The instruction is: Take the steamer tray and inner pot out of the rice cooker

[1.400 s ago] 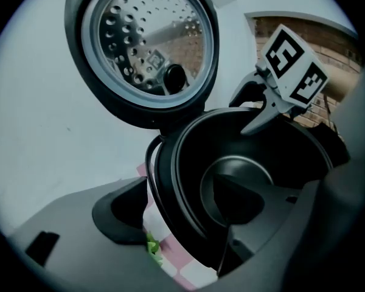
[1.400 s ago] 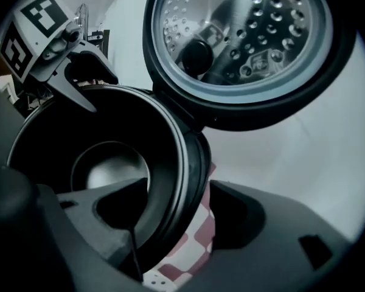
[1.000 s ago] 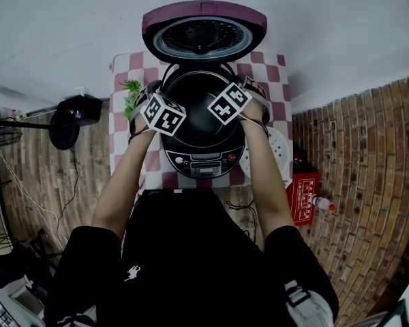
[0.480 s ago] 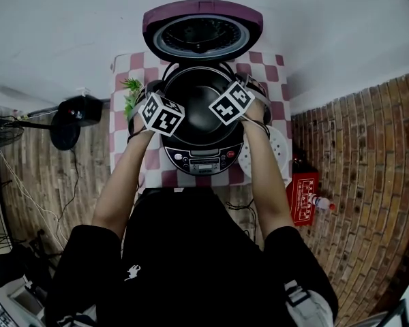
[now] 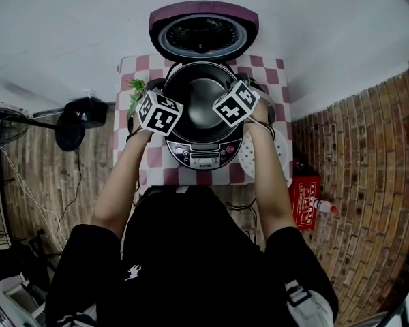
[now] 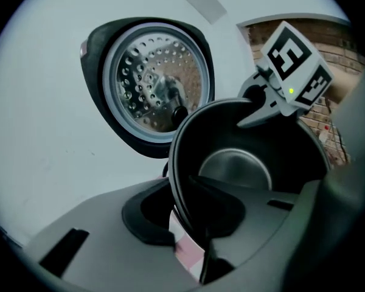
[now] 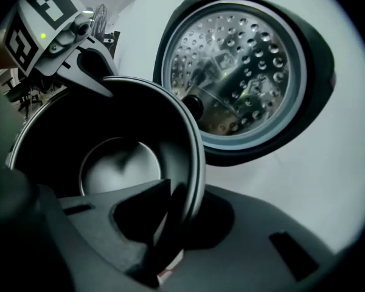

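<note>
left gripper [image 6: 193, 224] and right gripper [image 7: 170, 224], jaws closing, each pinch the rim of the inner pot [image 5: 201, 101] on opposite sides, likely so it lifts level from the open rice cooker [image 5: 204, 157], steamer tray [image 5: 259, 159] lying alongside.

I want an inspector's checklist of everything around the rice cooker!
Surface: checkered table, with the cooker on it.
Job's things: inner pot, at the open rice cooker; white holed tray lying beside it.
Clutter: small green plant.
Tongs: left tongs and right tongs closing, each with the pot's rim between its jaws.
Cables: a cable trailing on the left.
Surroundings: brick floor, black fan, red box, white wall.
</note>
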Motion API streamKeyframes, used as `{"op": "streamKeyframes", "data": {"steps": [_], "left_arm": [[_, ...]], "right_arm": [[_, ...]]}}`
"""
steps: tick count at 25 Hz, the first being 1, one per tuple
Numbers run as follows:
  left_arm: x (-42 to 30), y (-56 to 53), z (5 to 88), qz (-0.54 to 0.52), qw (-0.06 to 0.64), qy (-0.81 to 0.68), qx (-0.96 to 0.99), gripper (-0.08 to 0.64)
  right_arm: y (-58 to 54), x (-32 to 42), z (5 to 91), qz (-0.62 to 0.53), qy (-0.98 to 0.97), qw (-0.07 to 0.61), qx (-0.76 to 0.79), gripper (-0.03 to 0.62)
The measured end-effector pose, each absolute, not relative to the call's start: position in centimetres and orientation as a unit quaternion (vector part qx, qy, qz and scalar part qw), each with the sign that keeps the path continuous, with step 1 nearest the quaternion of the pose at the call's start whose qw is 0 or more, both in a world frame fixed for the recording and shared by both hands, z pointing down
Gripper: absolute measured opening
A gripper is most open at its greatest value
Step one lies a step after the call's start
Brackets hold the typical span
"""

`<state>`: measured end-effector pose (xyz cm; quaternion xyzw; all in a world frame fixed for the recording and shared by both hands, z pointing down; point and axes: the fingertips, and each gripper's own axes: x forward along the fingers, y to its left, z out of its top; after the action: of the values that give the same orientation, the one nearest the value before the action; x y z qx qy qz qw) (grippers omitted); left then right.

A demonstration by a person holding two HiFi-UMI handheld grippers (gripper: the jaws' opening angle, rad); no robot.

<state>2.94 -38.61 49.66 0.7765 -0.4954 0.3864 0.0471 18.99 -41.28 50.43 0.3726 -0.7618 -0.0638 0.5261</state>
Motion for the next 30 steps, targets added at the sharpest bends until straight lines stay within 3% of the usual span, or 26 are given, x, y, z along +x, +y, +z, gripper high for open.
{"op": "streamKeyframes", "data": {"steps": [12, 30], "left_arm": [[2.4, -35.7, 42.6, 0.31, 0.003, -0.541, 0.782, 0.025], [-5.7, -30.2, 34.8, 0.213, -0.061, -0.554, 0.802, 0.02]], "right_arm": [[-39.1, 18.2, 42.4, -0.116, -0.782, 0.421, 0.445, 0.023], [-32.8, 10.4, 33.2, -0.164, -0.769, 0.35, 0.509, 0.011]]}}
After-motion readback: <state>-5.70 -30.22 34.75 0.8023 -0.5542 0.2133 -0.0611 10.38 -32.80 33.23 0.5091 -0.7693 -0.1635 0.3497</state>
